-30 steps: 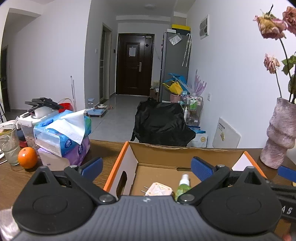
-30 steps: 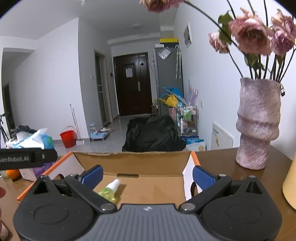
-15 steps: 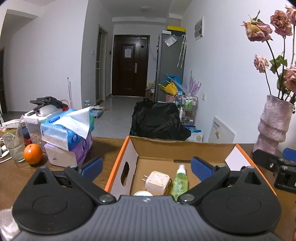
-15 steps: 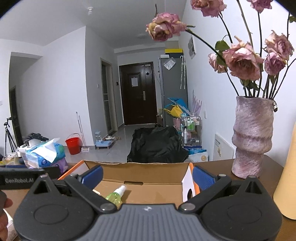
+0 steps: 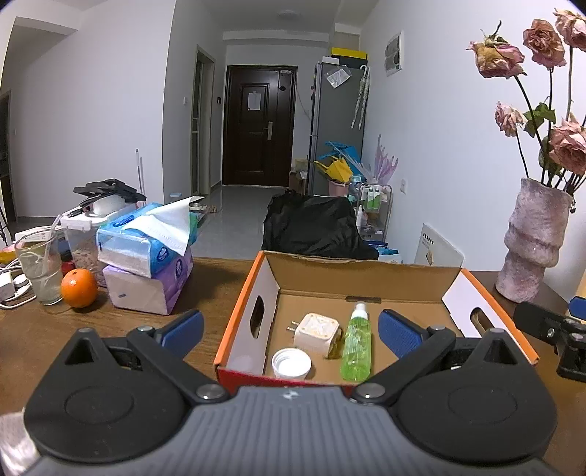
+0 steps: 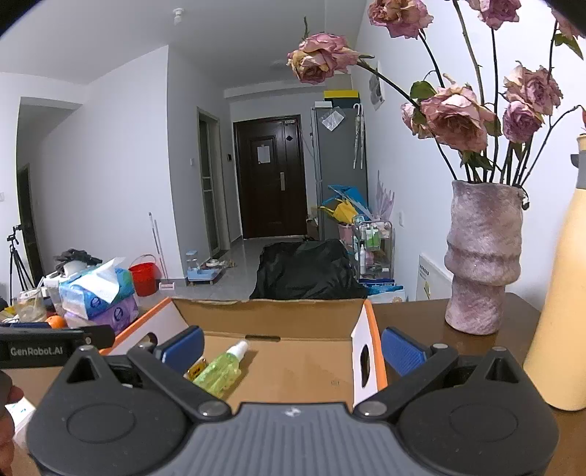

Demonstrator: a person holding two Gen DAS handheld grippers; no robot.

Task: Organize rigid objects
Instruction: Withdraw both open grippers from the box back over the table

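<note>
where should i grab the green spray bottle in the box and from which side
Grip the green spray bottle across its body's middle, coming from above. It lies flat on the cardboard box floor, nozzle toward the far wall, with the white plug adapter close on its left, so keep that finger thin there.

Cool, even indoor light fills both views, brightest on the white walls beside the dark door [image 5: 260, 124]. A ceiling lamp [image 5: 289, 14] above the door glows softly. Fisheye bending curves walls and blackens corners. Around the cardboard box [image 5: 360, 271] shadows stay soft; near edges blur slightly.
</note>
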